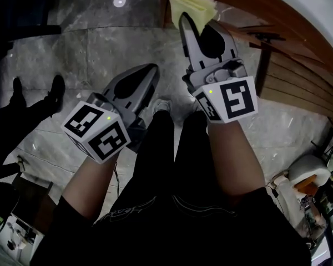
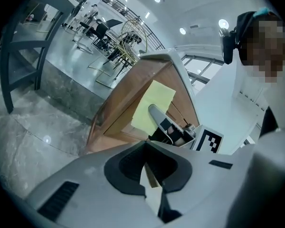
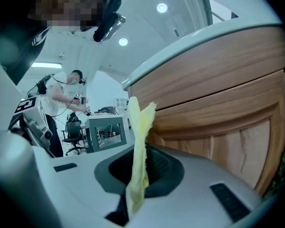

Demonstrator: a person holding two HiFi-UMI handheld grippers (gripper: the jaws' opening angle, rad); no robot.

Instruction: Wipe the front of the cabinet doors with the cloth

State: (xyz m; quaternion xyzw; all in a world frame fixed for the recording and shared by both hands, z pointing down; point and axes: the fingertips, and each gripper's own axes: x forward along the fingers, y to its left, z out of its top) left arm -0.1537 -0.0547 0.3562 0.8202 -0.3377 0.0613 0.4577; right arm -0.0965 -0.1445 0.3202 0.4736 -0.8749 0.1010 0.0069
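Office hall — marble floor [image 1: 100,49], desk [image 3: 105,121], swivel chair [image 3: 72,133].

L gripper [image 2: 147,167] fingers together, empty | R gripper [image 2: 154,112] holds yellow cloth [image 2: 152,101] at wood cabinet [image 2: 118,115]

Grey marble floor [image 1: 100,49], recessed ceiling lights [image 3: 162,7], office chair [image 3: 72,129], white walls
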